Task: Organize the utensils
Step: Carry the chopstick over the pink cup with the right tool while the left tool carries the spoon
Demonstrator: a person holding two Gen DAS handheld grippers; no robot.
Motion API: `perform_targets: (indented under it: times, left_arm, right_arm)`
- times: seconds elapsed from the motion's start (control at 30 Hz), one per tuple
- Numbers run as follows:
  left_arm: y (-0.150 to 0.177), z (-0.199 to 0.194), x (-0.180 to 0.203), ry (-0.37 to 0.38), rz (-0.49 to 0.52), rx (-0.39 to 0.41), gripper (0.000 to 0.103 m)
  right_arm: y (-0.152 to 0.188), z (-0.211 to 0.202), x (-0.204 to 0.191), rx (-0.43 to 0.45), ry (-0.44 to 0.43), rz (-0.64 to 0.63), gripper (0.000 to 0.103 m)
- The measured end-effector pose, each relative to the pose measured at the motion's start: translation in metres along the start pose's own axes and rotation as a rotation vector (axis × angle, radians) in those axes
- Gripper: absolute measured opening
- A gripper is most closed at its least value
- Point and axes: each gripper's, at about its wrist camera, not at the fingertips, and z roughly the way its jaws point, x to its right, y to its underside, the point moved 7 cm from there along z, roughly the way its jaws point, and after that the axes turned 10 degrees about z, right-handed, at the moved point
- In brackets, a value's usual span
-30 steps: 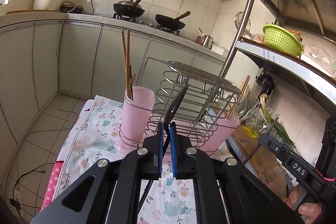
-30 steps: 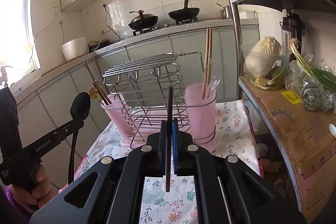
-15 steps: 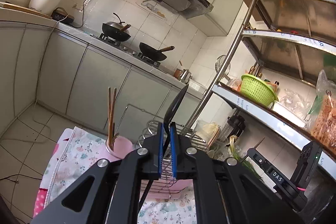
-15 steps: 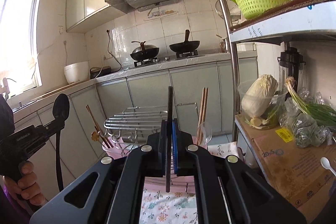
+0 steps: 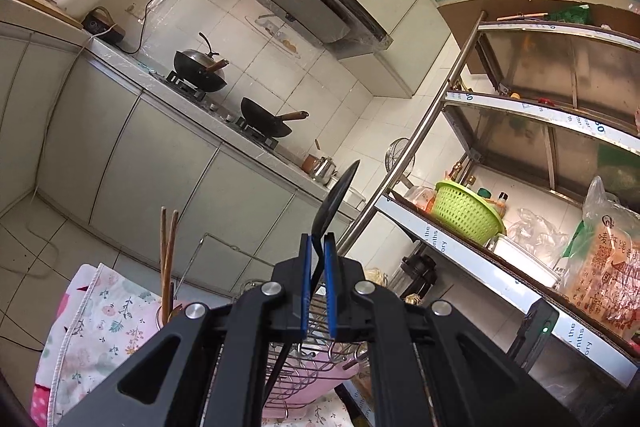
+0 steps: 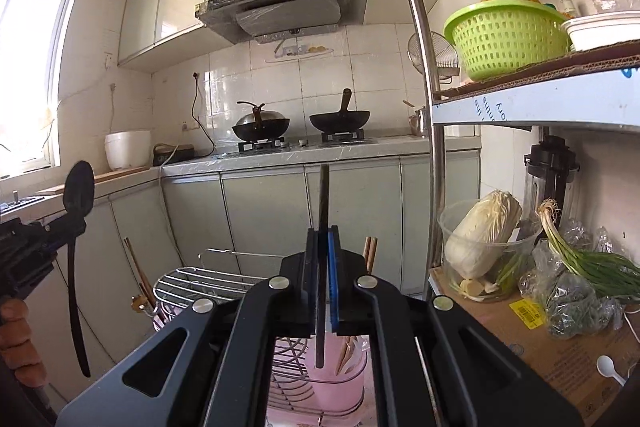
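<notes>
My left gripper [image 5: 316,251] is shut on a black spoon [image 5: 334,197], bowl up, handle hanging below the fingers; the spoon also shows at the left of the right wrist view [image 6: 78,223]. My right gripper [image 6: 322,251] is shut on a dark chopstick [image 6: 323,203] held upright. Both are raised above the wire utensil rack [image 6: 200,281], which shows low in the left wrist view too [image 5: 316,347]. Its pink cup [image 6: 340,367] holds wooden chopsticks [image 6: 370,255]. Another pair of chopsticks [image 5: 168,251] stands in the rack's other cup.
A metal shelf unit [image 6: 532,99] stands at the right with a green basket [image 6: 508,35], cabbage bowl [image 6: 484,239] and greens. A cardboard box [image 6: 532,359] carries a white spoon [image 6: 608,369]. Counter with two woks [image 6: 340,119] lies behind. A floral cloth [image 5: 100,319] covers the table.
Both grippers have risen and tilted upward with their utensils. The rack and cups have dropped to the bottom of both views.
</notes>
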Motion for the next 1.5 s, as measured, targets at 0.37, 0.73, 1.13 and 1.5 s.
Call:
perform_targets:
  times: [0.37,0.73,1.13,1.5]
  left_arm:
    - [-0.009,0.029,-0.018,0.043,-0.029,0.109,0.005]
    - [-0.001,0.06,-0.046,-0.109,0.058,0.265,0.005]
    - [0.03,0.084,-0.073,-0.133,0.073,0.209,0.005]
    - [0.075,0.04,-0.068,-0.153,0.042,0.095,0.005]
  right_arm:
    - [0.047,0.024,0.003,-0.072,0.007,-0.044,0.005]
    - [0.058,0.027,0.008,-0.096,0.006,-0.02,0.005]
    - [0.068,0.036,0.009,-0.129,0.022,-0.017,0.005]
    - [0.075,0.024,0.003,-0.138,0.017,-0.001,0.005]
